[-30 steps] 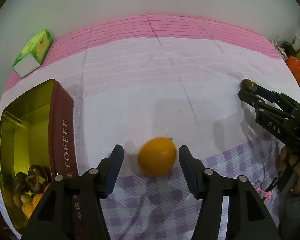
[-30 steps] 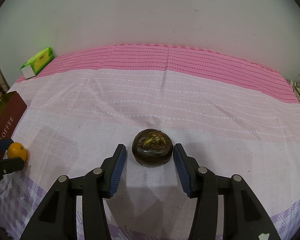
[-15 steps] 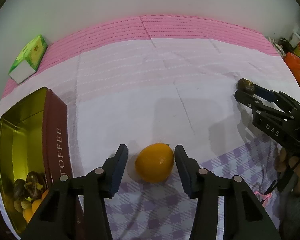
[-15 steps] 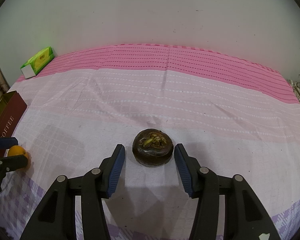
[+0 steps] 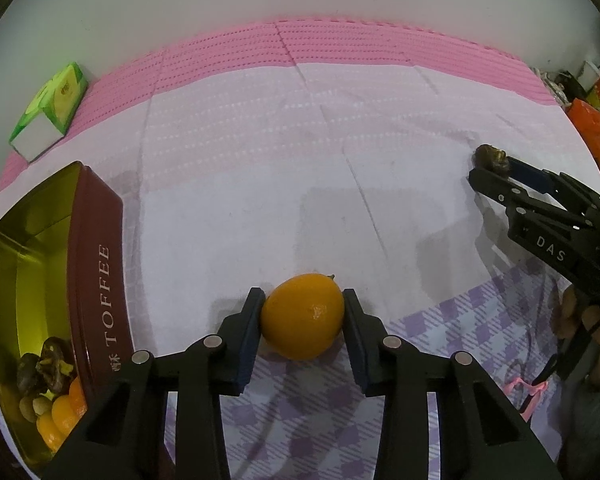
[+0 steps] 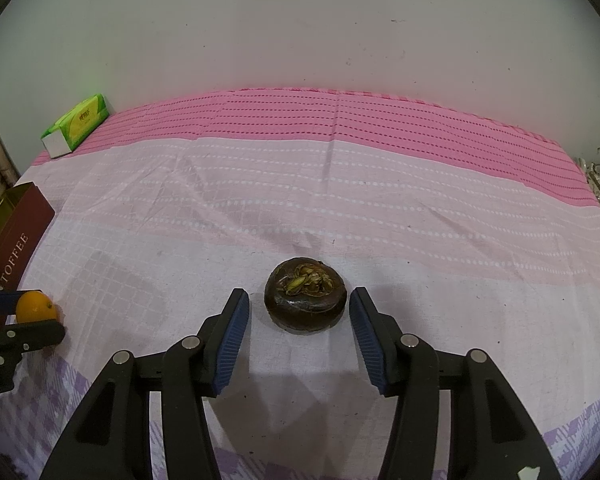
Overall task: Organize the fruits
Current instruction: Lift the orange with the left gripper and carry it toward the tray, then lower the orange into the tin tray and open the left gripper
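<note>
Your toffee tin (image 5: 100, 280) runs off the left edge; the fruits (image 5: 48, 392) inside are half hidden, the dark ones unidentifiable

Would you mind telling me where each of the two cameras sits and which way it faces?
Left wrist: on the left gripper, looking steeply down at the round orange fruit its pads touch; a hand shows at right.
Right wrist: on the right gripper, looking down at the dark brown round fruit, jaws apart.
Shared: both fruits, both grippers, maroon toffee tin, green tissue pack.
</note>
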Motion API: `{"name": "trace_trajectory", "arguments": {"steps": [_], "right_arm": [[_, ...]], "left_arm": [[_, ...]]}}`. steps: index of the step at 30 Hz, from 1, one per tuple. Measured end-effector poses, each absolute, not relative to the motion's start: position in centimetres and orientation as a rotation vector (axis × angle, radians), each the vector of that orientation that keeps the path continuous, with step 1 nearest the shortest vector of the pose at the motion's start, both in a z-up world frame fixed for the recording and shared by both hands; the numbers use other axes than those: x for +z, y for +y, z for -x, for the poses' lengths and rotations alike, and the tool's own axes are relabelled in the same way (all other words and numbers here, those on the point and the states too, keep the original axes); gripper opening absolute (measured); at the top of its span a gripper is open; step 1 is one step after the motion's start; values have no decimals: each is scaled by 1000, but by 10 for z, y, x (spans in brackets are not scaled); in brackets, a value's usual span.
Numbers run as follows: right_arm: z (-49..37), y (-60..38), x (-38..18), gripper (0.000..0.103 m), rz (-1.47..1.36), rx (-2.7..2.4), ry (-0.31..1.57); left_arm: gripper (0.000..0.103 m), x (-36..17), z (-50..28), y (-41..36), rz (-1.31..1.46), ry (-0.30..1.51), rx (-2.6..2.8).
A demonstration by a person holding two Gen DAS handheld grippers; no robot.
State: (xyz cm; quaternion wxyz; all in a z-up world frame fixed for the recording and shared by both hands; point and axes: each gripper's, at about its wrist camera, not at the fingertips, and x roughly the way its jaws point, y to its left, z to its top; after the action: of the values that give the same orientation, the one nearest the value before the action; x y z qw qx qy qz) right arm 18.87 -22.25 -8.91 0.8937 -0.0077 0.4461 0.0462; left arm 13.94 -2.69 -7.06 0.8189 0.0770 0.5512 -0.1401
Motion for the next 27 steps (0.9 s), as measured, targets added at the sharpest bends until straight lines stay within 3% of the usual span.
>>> {"name": "trace_trajectory", "arguments": {"steps": [27], "right_arm": [[-193,-221,-92,52,29,87,929]], "left_arm": [[39,-4,-123,38,-70,1073,-148]]}}
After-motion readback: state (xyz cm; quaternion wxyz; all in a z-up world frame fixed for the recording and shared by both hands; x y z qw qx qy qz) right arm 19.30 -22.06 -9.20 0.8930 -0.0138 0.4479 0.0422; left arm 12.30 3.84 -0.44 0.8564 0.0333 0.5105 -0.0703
